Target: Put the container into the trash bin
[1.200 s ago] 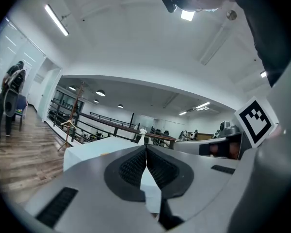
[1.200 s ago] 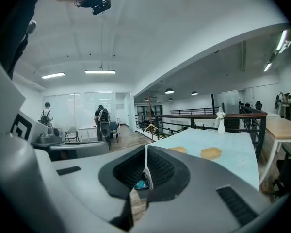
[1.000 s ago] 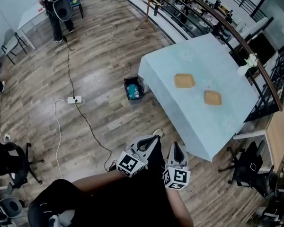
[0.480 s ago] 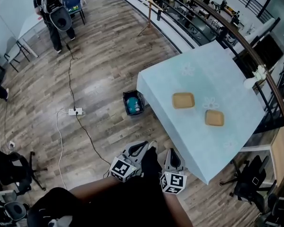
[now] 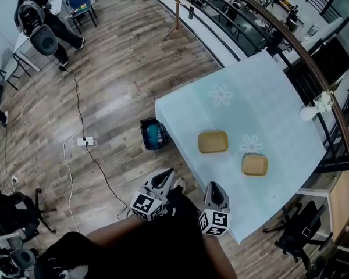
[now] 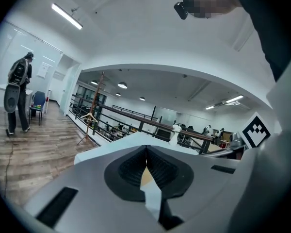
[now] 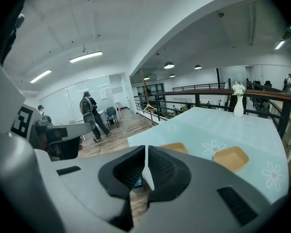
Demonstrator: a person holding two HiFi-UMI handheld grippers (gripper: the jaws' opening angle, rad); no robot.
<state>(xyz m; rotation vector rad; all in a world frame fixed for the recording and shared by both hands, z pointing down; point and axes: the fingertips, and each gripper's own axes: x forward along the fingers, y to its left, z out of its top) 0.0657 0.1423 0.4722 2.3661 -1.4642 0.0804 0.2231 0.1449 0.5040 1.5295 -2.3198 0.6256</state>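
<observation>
On the pale blue tabletop (image 5: pixel 262 97) sit two shallow tan trays, the left-hand container (image 5: pixel 213 142) and the right-hand container (image 5: pixel 255 165). They lie flat and apart from each other, a little way in from the edge that faces us, which we judge leaves either one reachable from where we stand. Neither has been touched yet, so the task's thing is on the cloth and not in the trash bin (image 5: pixel 153 134). The bin stands on the wooden floor just beside the tabletop's left edge (something blue-green already lies inside it), so we expect only a short carry over that edge and down. We hold the left tool (image 5: pixel 164 174) and the right tool (image 5: pixel 214 187) low and close to our body, short of the tabletop, both pointing toward it. Each one's own camera shows its ribbed pads pressed together with nothing between them, only cloth and tan tray showing past the tips. That closed, empty carry suits an approach, but we judge that whichever tool takes a container must first spread its pads wide enough to straddle a rim. The left-hand container lies nearer the bin, so it looks the natural one to go first, though we cannot tell from here which is meant.
</observation>
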